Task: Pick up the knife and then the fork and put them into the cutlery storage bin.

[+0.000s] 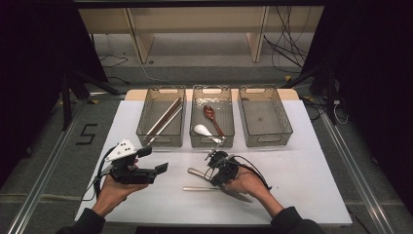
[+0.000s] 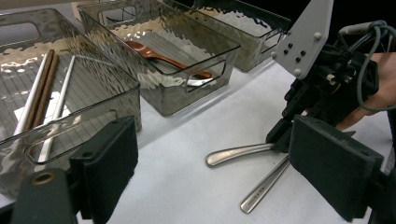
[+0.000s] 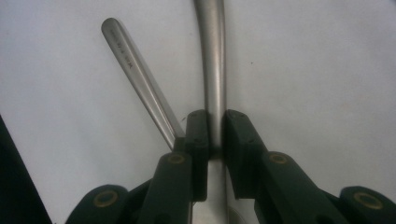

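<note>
While the left tongs (image 1: 158,170) wait spread, a steel handle (image 3: 212,70) is pinched by the right tongs (image 3: 215,133); lifting toward a bin (image 1: 212,117) is judged next.

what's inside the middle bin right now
Inside the middle bin: a brown spoon and a white spoon. The near wall blurs where the white spoon's handle ends.

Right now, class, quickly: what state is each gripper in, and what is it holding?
Left gripper: open, holding nothing.
Right gripper: closed on the handle of a metal utensil lying on the table.
</note>
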Tool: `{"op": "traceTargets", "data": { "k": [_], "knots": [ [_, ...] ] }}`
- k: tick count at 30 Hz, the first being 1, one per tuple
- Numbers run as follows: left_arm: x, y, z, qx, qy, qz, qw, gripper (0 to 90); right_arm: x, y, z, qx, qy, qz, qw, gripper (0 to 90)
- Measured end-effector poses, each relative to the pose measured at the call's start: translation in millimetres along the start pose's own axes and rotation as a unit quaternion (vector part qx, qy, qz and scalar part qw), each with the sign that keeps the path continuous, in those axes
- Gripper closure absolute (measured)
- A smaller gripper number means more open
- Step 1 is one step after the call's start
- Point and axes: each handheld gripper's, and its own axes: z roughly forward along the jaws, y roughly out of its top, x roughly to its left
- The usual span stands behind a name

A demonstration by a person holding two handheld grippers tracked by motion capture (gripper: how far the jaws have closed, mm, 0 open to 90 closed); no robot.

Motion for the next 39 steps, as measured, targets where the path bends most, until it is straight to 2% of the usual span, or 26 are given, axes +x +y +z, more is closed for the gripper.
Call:
{"op": "traceTargets", "data": {
  "k": [5, 7, 9, 13, 23, 29, 39],
  "knots": [
    [0.1, 0.1, 0.3, -0.001, 0.0, -0.001, 1.0, 15.1, -5.8, -1.9, -5.0, -0.012, 0.008, 0.008, 0.9999, 81.1],
    [0.1, 0.2, 0.3, 0.0, 0.0, -0.001, 1.0, 15.1, -8.4, -2.7, -8.3, -0.022, 0.023, 0.011, 0.9994, 83.2],
    [0.2, 0.1, 0.4, -0.001, 0.0, -0.001, 1.0, 15.1, -9.4, -3.0, -11.0, -0.029, 0.013, 0.013, 0.9994, 83.3],
    [-0.2, 0.3, 0.6, 0.0, 0.0, -0.001, 1.0, 15.1, -11.8, -4.9, -10.2, -0.021, 0.019, 0.016, 0.9995, 83.3],
    [0.3, 0.3, 0.4, 0.0, 0.0, -0.001, 1.0, 15.1, -14.0, -5.7, -17.2, -0.034, 0.024, 0.015, 0.999, 83.3],
    [-0.5, 0.6, 0.6, 0.001, 0.0, 0.001, 1.0, 15.1, -7.8, -4.2, -10.8, -0.014, 0.011, 0.005, 0.9998, 83.2],
    [-0.2, 0.5, 0.6, 0.0, 0.001, 0.0, 1.0, 15.1, -0.2, -1.9, -8.2, -0.007, -0.005, -0.007, 0.9999, 82.6]
  ]
}}
